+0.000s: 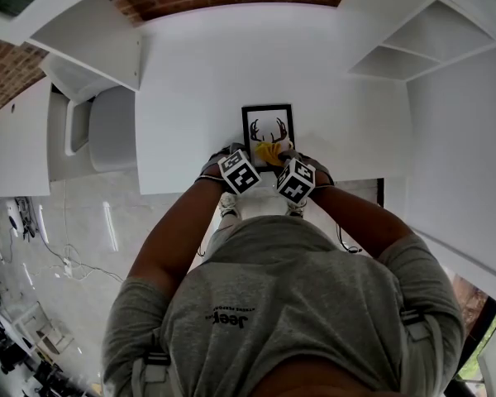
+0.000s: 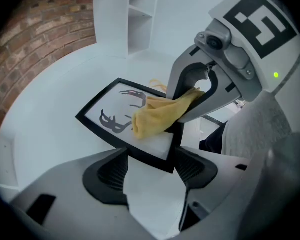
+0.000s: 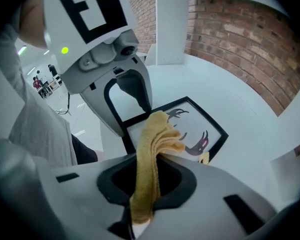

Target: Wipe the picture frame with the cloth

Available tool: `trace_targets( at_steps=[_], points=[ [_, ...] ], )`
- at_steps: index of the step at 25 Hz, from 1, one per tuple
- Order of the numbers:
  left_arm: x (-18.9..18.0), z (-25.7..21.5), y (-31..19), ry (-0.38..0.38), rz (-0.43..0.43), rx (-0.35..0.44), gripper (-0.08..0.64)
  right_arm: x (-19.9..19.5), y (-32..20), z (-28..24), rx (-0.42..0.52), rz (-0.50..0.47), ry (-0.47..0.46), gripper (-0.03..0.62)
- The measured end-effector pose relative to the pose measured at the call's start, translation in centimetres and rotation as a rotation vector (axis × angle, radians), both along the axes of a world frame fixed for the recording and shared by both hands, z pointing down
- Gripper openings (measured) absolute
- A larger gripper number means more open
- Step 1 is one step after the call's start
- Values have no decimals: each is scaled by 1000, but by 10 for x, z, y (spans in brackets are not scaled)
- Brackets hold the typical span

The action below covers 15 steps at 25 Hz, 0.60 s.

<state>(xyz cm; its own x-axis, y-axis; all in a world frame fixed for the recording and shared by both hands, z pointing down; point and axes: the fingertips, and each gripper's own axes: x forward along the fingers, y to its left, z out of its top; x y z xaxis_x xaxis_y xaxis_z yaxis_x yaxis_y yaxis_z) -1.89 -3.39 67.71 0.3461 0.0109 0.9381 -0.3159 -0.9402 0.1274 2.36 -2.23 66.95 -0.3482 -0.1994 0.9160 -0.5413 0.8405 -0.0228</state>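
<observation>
Left gripper (image 2: 150, 171) clamps the picture frame (image 2: 115, 115) at the table's (image 1: 190, 73) near edge. Right gripper (image 3: 145, 184) pinches the cloth (image 3: 147, 154). Shirt (image 1: 298, 304) says Jeep.

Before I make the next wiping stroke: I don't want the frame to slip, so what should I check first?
1. Cloth gripped: ok. The right gripper is shut on the yellow cloth.
2. Cloth on the picture: ok. Its free end lies on the face of the picture frame, beside the antler drawing.
3. Frame steadied: ok. The left gripper appears to be closed on the frame's near corner.
4. Frame fully on the table: cannot tell. The grippers hide its near edge in the head view.
5. Grippers clear of each other: ok. They are side by side with a gap between them.
</observation>
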Motion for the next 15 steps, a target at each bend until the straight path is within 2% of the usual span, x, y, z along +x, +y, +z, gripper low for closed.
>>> trace_targets(
  at_steps=[15],
  points=[
    [0, 1, 0, -4, -1, 0, 299, 0, 19, -4, -30, -20, -9, 60]
  ],
)
